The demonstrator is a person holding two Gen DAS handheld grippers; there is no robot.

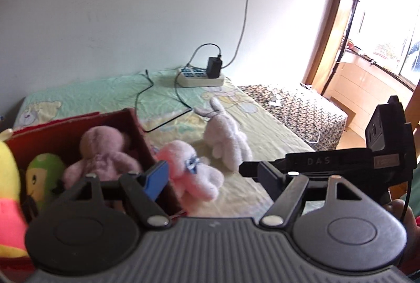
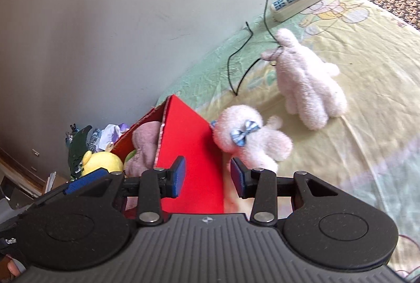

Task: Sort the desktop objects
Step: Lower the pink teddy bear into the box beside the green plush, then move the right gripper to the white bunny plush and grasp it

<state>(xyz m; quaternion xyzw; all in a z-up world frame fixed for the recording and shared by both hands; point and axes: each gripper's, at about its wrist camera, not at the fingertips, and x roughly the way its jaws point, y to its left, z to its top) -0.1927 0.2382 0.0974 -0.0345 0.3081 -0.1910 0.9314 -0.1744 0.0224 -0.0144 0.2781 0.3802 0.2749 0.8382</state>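
- Plush toys fill my red box: a mauve one lies face down inside, a green one beside it, and a yellow one is cut off by the left edge of the left view.
- Just outside the box wall, a pink toy with a blue bow lies on the bedsheet; a pale rabbit lies further on.
- My left tongs stand apart with nothing between them; only one blue pad shows, the other side being masked by my right tool crossing in front.
- My right tongs have a small gap and pinch nothing; the box's red wall shows behind that gap.
- Clutter beyond the box is too blurred to name.
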